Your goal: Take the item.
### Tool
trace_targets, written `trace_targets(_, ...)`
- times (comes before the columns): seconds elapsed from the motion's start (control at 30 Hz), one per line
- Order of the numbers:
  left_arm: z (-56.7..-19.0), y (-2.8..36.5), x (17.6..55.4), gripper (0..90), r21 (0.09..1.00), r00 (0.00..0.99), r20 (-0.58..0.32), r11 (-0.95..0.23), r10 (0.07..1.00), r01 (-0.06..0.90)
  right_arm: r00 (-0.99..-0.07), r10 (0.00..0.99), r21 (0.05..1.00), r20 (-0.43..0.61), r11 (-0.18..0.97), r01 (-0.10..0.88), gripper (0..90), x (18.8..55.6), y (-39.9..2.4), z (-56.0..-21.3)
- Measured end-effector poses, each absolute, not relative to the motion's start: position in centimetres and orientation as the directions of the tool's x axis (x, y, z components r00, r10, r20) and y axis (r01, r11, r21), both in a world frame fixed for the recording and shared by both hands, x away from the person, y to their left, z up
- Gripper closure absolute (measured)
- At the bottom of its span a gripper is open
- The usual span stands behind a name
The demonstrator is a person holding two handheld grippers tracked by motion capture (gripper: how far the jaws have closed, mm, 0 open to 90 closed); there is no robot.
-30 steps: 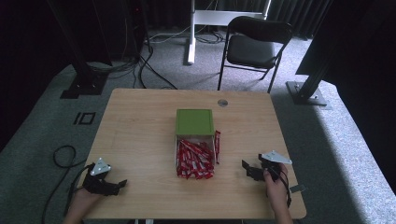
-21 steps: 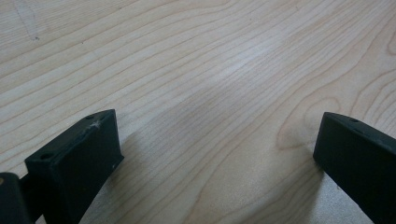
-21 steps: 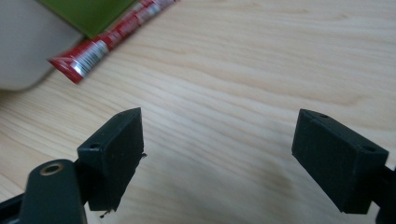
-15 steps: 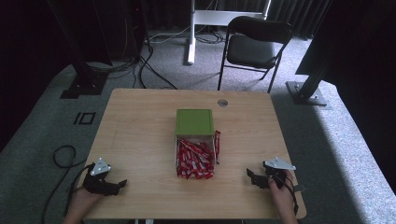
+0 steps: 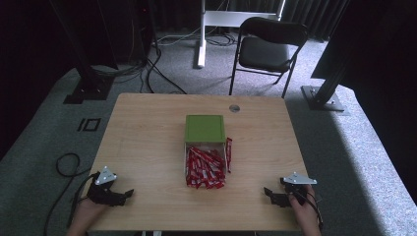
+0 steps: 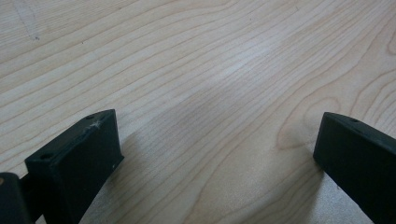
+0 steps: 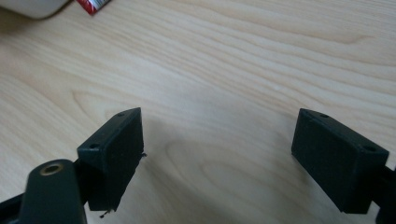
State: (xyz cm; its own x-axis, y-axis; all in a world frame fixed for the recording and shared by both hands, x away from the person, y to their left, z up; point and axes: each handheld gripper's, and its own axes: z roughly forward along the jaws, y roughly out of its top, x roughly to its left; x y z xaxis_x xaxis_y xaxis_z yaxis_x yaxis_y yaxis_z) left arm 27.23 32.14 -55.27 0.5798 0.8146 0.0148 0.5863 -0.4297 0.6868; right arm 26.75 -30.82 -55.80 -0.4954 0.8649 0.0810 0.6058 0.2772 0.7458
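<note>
Light wooden rectangular table (image 5: 147,147), seen from above. At its centre stands a green square box (image 5: 205,129); touching the box's 6 o'clock side lies a heap of red sachets with white print (image 5: 204,167), and one sachet rests along the heap's 3 o'clock edge. The left tool (image 5: 129,193), black with a grey three-cornered plate on top, sits at the table's 7 o'clock corner, held by a hand (image 5: 86,214), its tips pointing toward 3 o'clock. The right tool (image 5: 267,191), of the same build, sits at the 5 o'clock corner and points toward 9 o'clock; the right hand (image 5: 306,211) grips it from behind. Both tools lie well apart from the heap. In each gripper view the two black jaws stand spread wide over bare wood grain, with nothing between them. The right gripper view catches a red sachet end (image 7: 93,4) at 11 o'clock.
</note>
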Motion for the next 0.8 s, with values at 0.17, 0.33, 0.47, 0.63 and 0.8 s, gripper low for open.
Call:
trace_targets(0.17, -55.27, 32.14, 27.23, 1.5, 0.687, 0.580, 0.014, -0.429, 0.815, 0.586, -0.538, 0.841, 0.741, 0.060, 0.324, 0.588, 13.7, 26.03, -31.28, -55.84)
trace_targets(0.33, -55.27, 32.15, 27.23, 1.5, 0.687, 0.579, 0.013, -0.428, 0.815, 0.587, -0.573, 0.820, 0.729, 0.008, 0.388, 0.564, 12.1, 25.94, -30.83, -55.91)
trace_targets(0.47, -55.28, 32.14, 27.23, 1.5, 0.687, 0.579, 0.014, -0.429, 0.815, 0.586, -0.574, 0.819, 0.729, 0.007, 0.388, 0.563, 12.1, 25.96, -30.81, -55.92)
trace_targets(0.63, -55.27, 32.15, 27.23, 1.5, 0.687, 0.579, 0.013, -0.428, 0.815, 0.587, -0.574, 0.819, 0.729, 0.008, 0.388, 0.564, 12.1, 25.96, -30.81, -55.92)
trace_targets(0.8, -55.27, 32.15, 27.23, 1.5, 0.687, 0.579, 0.013, -0.428, 0.815, 0.587, -0.574, 0.819, 0.729, 0.008, 0.389, 0.564, 12.0, 25.96, -30.81, -55.92)
